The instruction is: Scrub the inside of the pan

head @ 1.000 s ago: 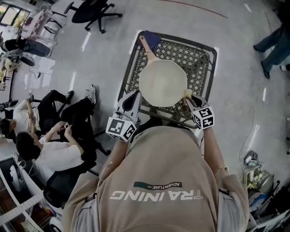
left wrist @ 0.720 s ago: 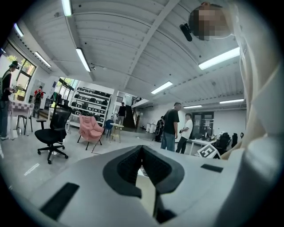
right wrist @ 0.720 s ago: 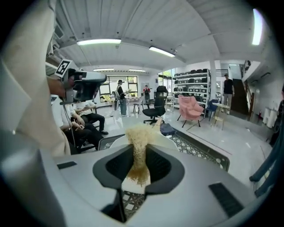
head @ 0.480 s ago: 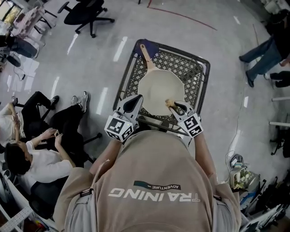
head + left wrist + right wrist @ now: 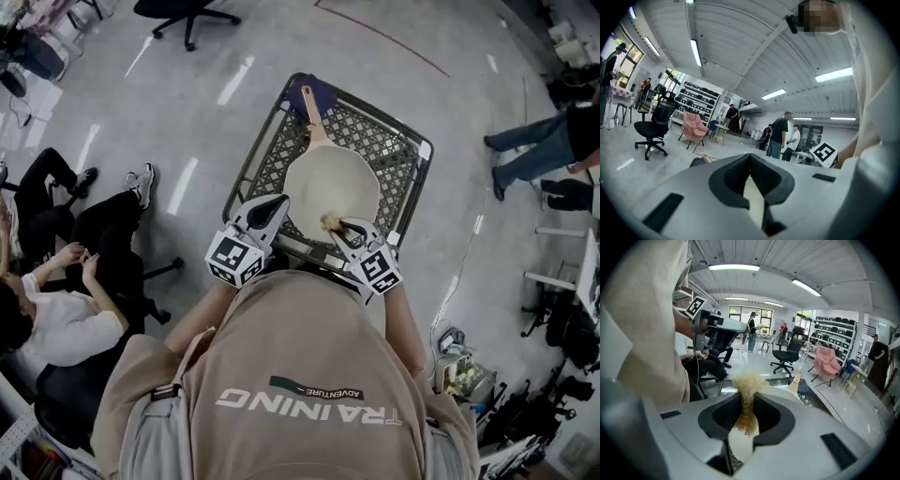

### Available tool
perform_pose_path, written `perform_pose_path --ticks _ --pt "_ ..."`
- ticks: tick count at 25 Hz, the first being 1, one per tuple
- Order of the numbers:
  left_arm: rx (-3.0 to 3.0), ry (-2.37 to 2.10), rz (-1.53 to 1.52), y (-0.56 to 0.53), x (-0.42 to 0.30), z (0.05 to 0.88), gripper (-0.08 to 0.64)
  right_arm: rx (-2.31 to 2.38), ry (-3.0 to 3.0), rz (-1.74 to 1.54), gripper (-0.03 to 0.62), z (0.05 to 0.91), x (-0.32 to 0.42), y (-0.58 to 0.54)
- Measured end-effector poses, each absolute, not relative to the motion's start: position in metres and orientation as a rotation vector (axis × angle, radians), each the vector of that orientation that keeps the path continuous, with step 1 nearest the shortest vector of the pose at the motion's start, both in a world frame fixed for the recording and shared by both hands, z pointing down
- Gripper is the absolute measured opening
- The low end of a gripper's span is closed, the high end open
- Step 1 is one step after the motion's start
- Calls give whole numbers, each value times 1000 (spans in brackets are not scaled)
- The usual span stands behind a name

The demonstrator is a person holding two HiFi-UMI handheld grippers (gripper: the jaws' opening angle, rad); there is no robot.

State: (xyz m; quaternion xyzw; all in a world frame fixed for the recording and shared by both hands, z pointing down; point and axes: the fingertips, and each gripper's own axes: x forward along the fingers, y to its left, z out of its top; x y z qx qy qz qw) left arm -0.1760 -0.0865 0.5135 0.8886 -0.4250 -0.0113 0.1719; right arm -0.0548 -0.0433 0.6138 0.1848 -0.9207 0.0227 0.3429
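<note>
Atop lattice table (image 5: 377, 141) on glossy grey floor (image 5: 169, 103): clamping left rim of cream pan (image 5: 330, 178) in left gripper (image 5: 277, 201), pinching straw scrubber (image 5: 747, 380) in right gripper (image 5: 341, 226) above near rim.

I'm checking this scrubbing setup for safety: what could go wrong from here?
1. The pan just rests on the mesh table. The left tool is at its rim, but no firm grip is evident, so scrubbing could slide the pan.
2. The right tool pinches only a narrow part of the scrubber, which might pull out under pressure.
3. That tool's hard tips sit close to the pan's surface and could scrape it.
</note>
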Motion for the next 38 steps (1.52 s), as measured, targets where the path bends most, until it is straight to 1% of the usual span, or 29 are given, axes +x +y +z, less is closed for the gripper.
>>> perform_pose_path --ticks 4,11,20,28,38 --pt "2496 -1250 -31 -90 -181 517 17 371 -2350 38 97 636 -53 -42" --pt "2461 -1390 -9 -91 -181 500 17 140 -2293 -3 97 688 -40 -33" --pt "2367 -1516 39 -72 -165 503 17 -51 -2307 -33 97 743 -28 -22" --pt "2228 -1614 89 -60 -172 510 18 -218 -2316 -33 97 766 -39 -22" --pt "2142 -1708 34 -55 -179 514 17 -320 -2278 67 94 789 -52 -17"
